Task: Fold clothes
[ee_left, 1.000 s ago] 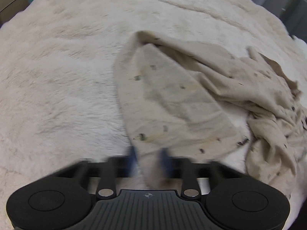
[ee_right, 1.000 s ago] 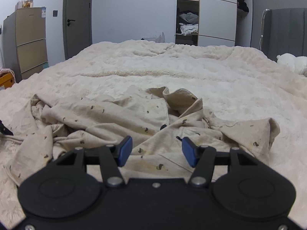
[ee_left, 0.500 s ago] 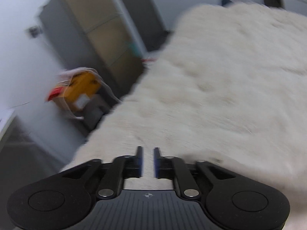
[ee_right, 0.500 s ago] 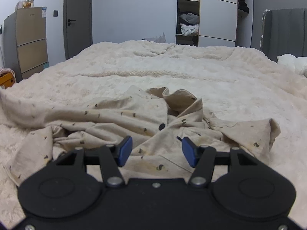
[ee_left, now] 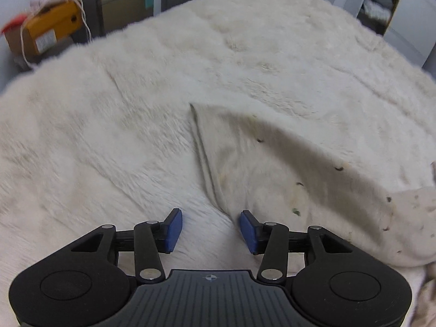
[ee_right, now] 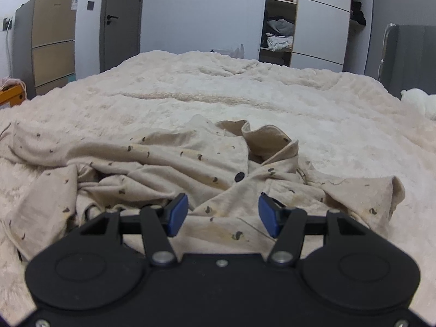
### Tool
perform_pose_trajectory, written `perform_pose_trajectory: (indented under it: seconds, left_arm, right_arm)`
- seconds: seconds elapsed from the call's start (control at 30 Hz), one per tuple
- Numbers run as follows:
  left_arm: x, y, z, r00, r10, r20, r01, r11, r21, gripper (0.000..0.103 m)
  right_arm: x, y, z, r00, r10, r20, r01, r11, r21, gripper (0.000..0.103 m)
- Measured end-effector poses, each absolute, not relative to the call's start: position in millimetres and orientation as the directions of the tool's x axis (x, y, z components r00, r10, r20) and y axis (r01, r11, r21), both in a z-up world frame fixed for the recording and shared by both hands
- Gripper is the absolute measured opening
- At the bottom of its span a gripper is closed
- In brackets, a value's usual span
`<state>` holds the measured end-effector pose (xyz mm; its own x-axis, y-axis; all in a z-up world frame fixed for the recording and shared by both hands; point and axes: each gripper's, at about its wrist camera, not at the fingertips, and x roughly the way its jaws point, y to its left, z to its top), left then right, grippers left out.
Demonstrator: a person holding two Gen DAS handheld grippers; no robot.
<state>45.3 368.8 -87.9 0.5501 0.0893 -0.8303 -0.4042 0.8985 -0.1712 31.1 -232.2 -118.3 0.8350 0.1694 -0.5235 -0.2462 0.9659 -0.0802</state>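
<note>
A beige shirt [ee_right: 190,169] with small dark marks and a black button lies crumpled on a fluffy cream blanket [ee_right: 245,95]. In the left wrist view one sleeve [ee_left: 245,163] is stretched flat, its cuff edge far from me. My left gripper [ee_left: 209,229] hovers over the sleeve's near end; its jaws are opening and nothing is between them. My right gripper [ee_right: 223,212] hangs open just above the shirt's front, below the collar [ee_right: 267,139], with no cloth pinched between the blue pads.
The blanket [ee_left: 109,109] covers a wide bed. An orange box [ee_left: 49,32] and a tall cabinet [ee_right: 46,43] stand off the bed's left side. A door [ee_right: 120,19] and an open wardrobe [ee_right: 280,32] are behind; a white plush [ee_right: 417,100] lies far right.
My left gripper, shut on the sleeve a second ago, pulled it out to the left, let go and now stands open over it. The shirt's left side lies spread wider. My right gripper stayed put.
</note>
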Motion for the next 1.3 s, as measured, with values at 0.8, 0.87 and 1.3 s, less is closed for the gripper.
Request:
perform_pose_trajectory:
  seconds: [0.8, 0.87, 1.3]
  left_arm:
    - [36.0, 403.3, -42.4, 0.627, 0.027, -0.779, -0.432, 0.844, -0.319, 0.027]
    - [42.3, 402.5, -55.7, 0.615, 0.052, -0.787, -0.471, 0.825, -0.313, 0.027]
    - [36.2, 433.2, 8.3, 0.74, -0.117, -0.662, -0.353, 0.771, -0.53, 0.001]
  right_arm:
    - [26.9, -221.8, -119.6, 0.838, 0.182, -0.514, -0.289, 0.947, -0.137, 0.056]
    - [26.0, -222.5, -119.1, 0.841, 0.181, -0.51, -0.288, 0.948, -0.137, 0.056]
    - [27.0, -225.1, -119.0, 0.844, 0.185, -0.504, -0.284, 0.95, -0.127, 0.056]
